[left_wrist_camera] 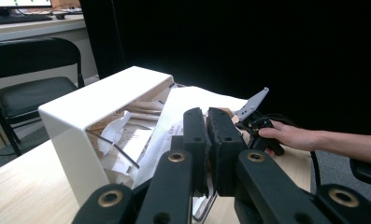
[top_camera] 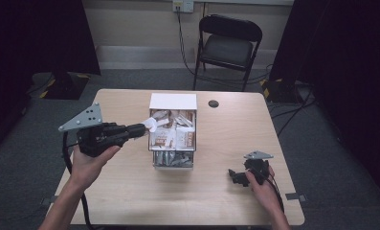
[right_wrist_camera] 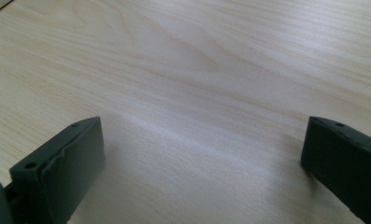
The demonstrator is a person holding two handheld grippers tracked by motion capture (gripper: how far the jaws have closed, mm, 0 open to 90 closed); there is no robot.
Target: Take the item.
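Over the white box (top_camera: 173,102), your left gripper (top_camera: 149,125) pinches a white packet (left_wrist_camera: 174,116) thinly (it could slip); your right gripper (top_camera: 236,176) rests wide open, empty, on the table (top_camera: 130,191).

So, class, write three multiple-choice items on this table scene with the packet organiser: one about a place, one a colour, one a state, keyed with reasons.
1. Where does the right gripper sit?
A. on the chair
B. on the table, right of the organiser
C. inside the organiser

2. What colour is the organiser's top?
A. white
B. red
C. green

3. How does the left gripper stand?
A. wide open
B. lying on the floor
C. shut on a white packet

Key: B, the high view shows it resting there; A, its top is white; C, its jaws pinch the packet.
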